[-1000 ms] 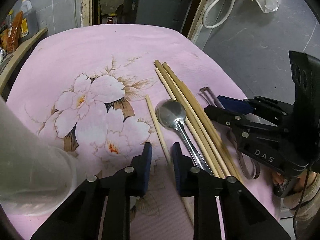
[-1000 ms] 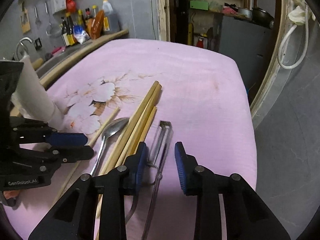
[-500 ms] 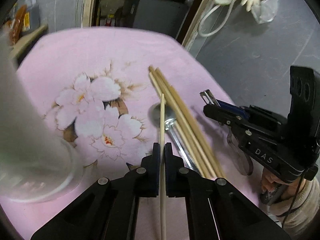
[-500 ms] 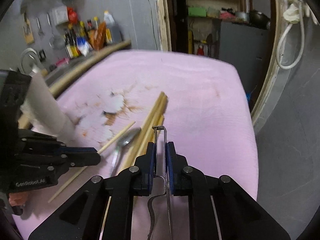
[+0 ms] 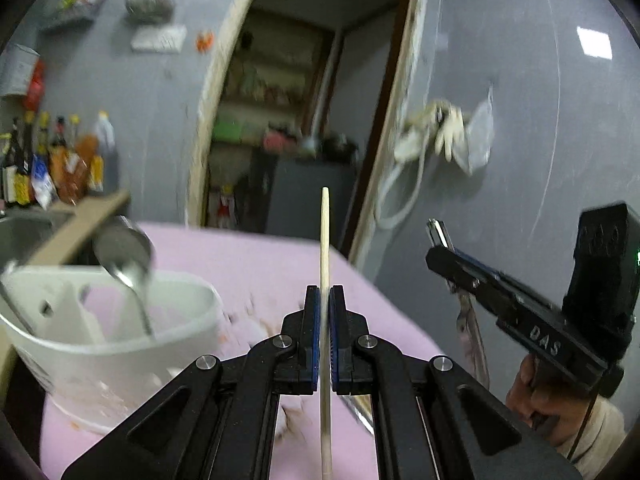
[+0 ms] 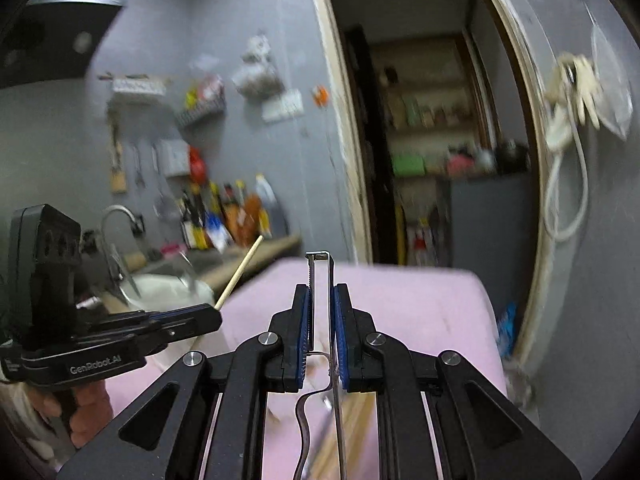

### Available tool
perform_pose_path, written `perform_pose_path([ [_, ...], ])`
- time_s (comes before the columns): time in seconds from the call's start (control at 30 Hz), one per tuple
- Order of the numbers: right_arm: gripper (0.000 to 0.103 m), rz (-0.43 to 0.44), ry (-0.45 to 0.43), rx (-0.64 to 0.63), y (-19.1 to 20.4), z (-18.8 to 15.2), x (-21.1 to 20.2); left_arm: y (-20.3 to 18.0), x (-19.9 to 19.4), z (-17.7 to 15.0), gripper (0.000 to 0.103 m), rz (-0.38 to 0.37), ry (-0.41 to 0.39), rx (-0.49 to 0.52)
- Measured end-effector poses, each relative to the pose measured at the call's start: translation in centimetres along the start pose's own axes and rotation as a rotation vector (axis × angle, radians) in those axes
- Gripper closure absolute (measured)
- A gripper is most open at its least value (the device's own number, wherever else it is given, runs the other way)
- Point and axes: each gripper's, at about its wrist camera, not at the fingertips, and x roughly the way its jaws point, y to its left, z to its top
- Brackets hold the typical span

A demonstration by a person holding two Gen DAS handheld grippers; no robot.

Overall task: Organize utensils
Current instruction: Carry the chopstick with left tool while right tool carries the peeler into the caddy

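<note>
Left gripper (image 5: 325,320): my jaws are clamped on the single pale wooden chopstick (image 5: 325,240), now lifted off the pink floral tabletop (image 5: 260,256).
Right gripper (image 6: 320,324): jaws closed on the thin metal tongs (image 6: 322,300), also raised clear.
What changed: a second ago both jaws stood open over utensils lying flat; now both carry one.
Destination: the white plastic utensil holder (image 5: 120,340) sits to my left, a steel spoon (image 5: 128,256) already inside.
Meaning: I judge both picks done; dropping them in comes next.

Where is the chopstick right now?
The chopstick is pinched in the left tongs, pointing up above the pink table, right of the white utensil holder.
</note>
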Motion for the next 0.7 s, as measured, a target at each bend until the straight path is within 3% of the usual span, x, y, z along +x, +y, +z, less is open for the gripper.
perform_pose_path([
  [0.37, 0.093, 0.187, -0.302, -0.004, 6.4, 5.2, 2.0, 6.0, -7.0, 5.4, 0.101, 0.171, -0.340, -0.057],
  [0.6, 0.093, 0.194, -0.456, -0.012, 9.4, 5.7, 5.0, 11.3, -10.4, 6.4, 0.101, 0.313, -0.518, -0.153],
  [0.7, 0.093, 0.182, -0.479, 0.005, 9.8, 5.5, 6.1, 13.4, -10.9, 6.2, 0.101, 0.358, -0.560, -0.180],
])
